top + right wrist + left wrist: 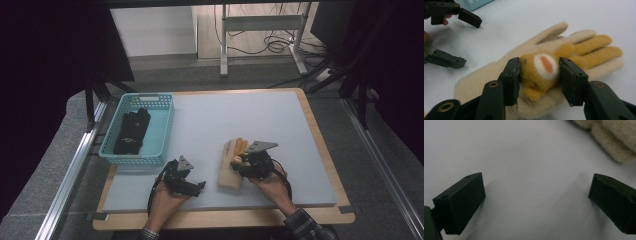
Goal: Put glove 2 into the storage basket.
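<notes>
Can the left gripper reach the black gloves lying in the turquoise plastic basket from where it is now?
Probably yes. The left gripper is open and holds nothing, and bare table lies between it and the turquoise plastic basket. The basket is open on top, so the black gloves lie uncovered.

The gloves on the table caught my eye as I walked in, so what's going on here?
A person works two handheld tools at a table. The right claw straddles the bear face on a cream glove lying flat; whether it grips is unclear. The left claw hovers open beside it. A dark glove already lies in the blue basket.
</notes>
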